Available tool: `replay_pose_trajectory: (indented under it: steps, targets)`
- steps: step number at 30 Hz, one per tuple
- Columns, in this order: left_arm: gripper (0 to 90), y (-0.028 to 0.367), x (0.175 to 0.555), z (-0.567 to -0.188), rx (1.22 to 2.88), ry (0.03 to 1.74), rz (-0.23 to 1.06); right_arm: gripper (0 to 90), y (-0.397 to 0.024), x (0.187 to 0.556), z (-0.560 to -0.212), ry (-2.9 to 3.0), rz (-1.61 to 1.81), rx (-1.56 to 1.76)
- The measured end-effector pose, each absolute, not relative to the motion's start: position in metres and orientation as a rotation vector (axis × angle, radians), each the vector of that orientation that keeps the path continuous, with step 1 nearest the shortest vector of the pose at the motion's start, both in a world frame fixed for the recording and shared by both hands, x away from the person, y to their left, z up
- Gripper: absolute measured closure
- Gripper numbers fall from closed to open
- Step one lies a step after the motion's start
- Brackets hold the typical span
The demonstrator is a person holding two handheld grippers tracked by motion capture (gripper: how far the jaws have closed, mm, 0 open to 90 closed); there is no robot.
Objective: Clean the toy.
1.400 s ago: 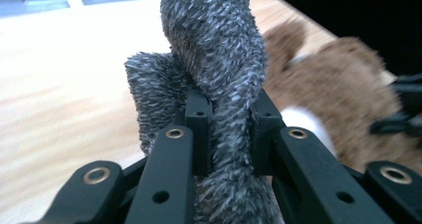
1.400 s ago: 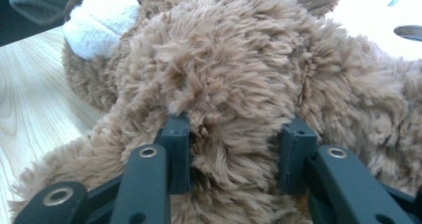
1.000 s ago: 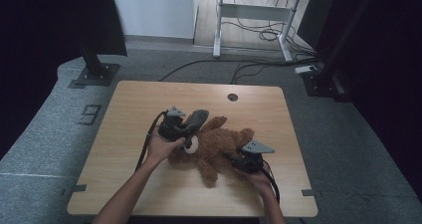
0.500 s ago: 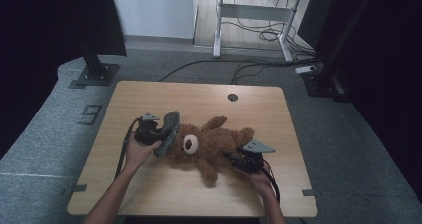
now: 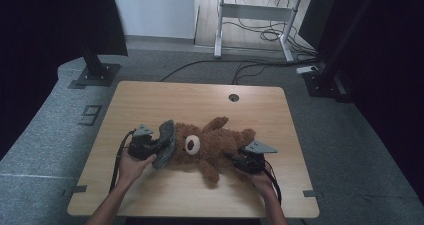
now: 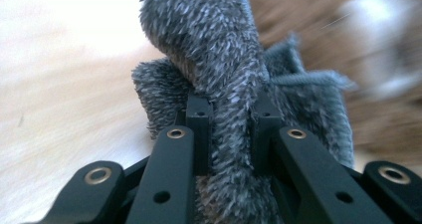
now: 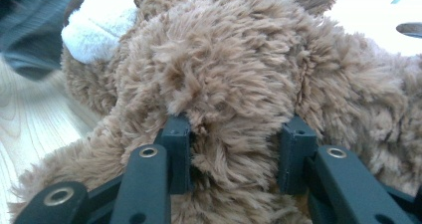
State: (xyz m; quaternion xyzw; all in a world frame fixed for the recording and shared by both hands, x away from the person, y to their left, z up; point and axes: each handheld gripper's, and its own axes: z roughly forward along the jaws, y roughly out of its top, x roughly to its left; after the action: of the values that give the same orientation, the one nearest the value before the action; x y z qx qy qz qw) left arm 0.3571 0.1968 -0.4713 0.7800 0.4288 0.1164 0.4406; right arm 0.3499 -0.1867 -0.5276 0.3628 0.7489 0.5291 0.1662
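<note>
A grey cloth (image 5: pixel 166 143), pinched in the left claw (image 5: pixel 159 146), is held just beside the head end of the teddy bear (image 5: pixel 210 145) (its body gripped by the right claw (image 5: pixel 239 159)).

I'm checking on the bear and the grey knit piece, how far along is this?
Done: both grips are set. The left gripper is shut on the grey knit piece, the right gripper on the teddy bear. In hand: the knit sits at the bear's head. Left: seemingly fitting it on.
</note>
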Motion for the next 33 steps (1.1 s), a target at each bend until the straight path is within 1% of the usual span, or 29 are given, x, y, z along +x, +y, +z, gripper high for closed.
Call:
replay_pose_trajectory:
  steps: [2, 4, 6, 10, 17, 23, 27, 33]
  targets:
    - [76.2, 0.187, 0.346, -0.459, 1.921, 0.996, 0.28, 58.2, -0.186, 0.35, -0.528, 2.132, 1.506, 1.031]
    - [76.2, 0.172, 0.338, -0.455, 1.932, 0.94, 0.269, 58.2, -0.186, 0.35, -0.528, 2.132, 1.505, 1.031]
    - [76.1, 0.156, 0.335, -0.46, 1.956, 0.913, 0.251, 58.2, -0.186, 0.35, -0.528, 2.132, 1.505, 1.031]
    - [76.2, 0.144, 0.335, -0.476, 1.952, 0.914, 0.213, 58.1, -0.186, 0.35, -0.528, 2.134, 1.501, 1.032]
    - [76.6, 0.158, 0.333, -0.486, 1.962, 0.942, 0.233, 58.1, -0.186, 0.35, -0.528, 2.139, 1.502, 1.024]
    - [76.6, 0.184, 0.335, -0.505, 1.989, 1.031, 0.258, 58.1, -0.186, 0.35, -0.528, 2.14, 1.509, 1.023]
    - [76.7, 0.198, 0.338, -0.505, 1.963, 1.075, 0.245, 58.2, -0.187, 0.35, -0.528, 2.138, 1.512, 1.023]
    - [76.6, 0.171, 0.325, -0.491, 1.968, 0.958, 0.227, 58.2, -0.188, 0.351, -0.528, 2.136, 1.522, 1.025]
